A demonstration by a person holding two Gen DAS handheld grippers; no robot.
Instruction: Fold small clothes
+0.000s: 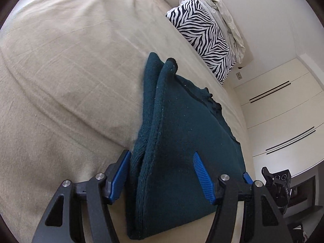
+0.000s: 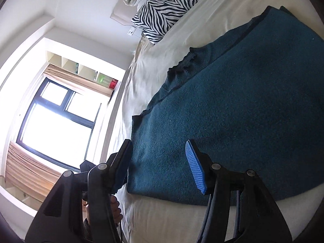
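The left gripper (image 1: 161, 174) stands spread wide over a dark teal sweater (image 1: 178, 141) lying folded on the beige bedsheet (image 1: 70, 81). A zebra-print pillow (image 1: 200, 38) lies farther up the bed.

Both grippers, left gripper (image 1: 162, 176) and right gripper (image 2: 160, 168): black triangular-cutout arms, silver round screws, ribbed blue finger pads (image 1: 203, 179).

A dark teal fleece garment (image 1: 182, 141) is lying folded on the bed, its collar pointing toward the far pillows.
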